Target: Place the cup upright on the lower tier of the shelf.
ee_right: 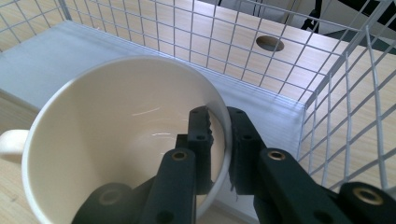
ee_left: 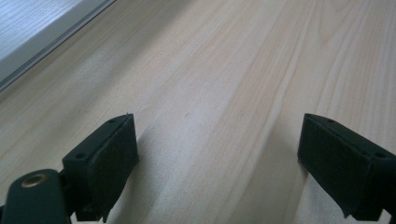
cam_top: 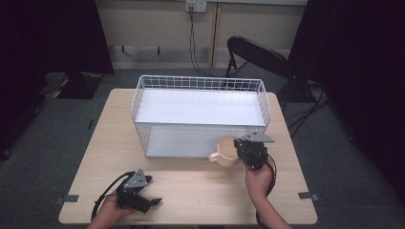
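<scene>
Beside the wire rack (cam_top: 143, 102), at its lower shelf's right front, the right gripper (ee_right: 219, 135) pinched the cream cup (ee_right: 116, 140) by its rim, wanting a level carry, while the left gripper (ee_left: 219, 158) rested spread on the table (cam_top: 191, 191).

In the right gripper view, the cream cup (ee_right: 116, 140) ran off the bottom edge, its handle was cut by the left edge, and the right hand-held gripper (ee_right: 219, 126) hid part of its rim. In the high view, that gripper covered the cup's right side, and the black folding chair (cam_top: 258, 59) stood partly hidden behind the wire basket (cam_top: 200, 83).
</scene>
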The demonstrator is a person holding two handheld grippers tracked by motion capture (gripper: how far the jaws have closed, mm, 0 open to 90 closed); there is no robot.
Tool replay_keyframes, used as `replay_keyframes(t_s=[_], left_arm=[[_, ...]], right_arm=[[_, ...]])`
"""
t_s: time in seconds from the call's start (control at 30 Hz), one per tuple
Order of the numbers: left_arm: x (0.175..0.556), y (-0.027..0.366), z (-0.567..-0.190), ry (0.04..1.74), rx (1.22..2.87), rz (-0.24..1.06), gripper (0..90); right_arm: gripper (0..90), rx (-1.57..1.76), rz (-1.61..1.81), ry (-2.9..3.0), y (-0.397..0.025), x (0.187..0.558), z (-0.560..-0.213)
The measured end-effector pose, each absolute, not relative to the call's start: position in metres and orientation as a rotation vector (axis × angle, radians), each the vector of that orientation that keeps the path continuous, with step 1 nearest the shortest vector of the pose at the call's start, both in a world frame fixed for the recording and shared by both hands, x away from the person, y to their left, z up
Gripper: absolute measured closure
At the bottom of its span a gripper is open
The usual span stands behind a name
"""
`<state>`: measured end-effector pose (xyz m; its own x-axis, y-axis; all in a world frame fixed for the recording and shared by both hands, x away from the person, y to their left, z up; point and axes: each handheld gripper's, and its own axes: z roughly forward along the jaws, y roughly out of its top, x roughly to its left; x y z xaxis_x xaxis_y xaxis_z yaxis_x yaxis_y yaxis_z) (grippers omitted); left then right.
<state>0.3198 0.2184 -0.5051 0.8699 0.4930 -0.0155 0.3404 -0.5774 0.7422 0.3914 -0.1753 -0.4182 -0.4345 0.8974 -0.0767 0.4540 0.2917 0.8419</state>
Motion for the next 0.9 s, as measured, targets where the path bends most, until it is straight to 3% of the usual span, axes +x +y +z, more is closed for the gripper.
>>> replay_keyframes(t_s=[0.9], left_arm=[[0.32,0.218,-0.505,0.599,2.239,0.245,11.6]], right_arm=[[81.5,1.203,0.965,1.971,-0.163,0.409,-0.423]])
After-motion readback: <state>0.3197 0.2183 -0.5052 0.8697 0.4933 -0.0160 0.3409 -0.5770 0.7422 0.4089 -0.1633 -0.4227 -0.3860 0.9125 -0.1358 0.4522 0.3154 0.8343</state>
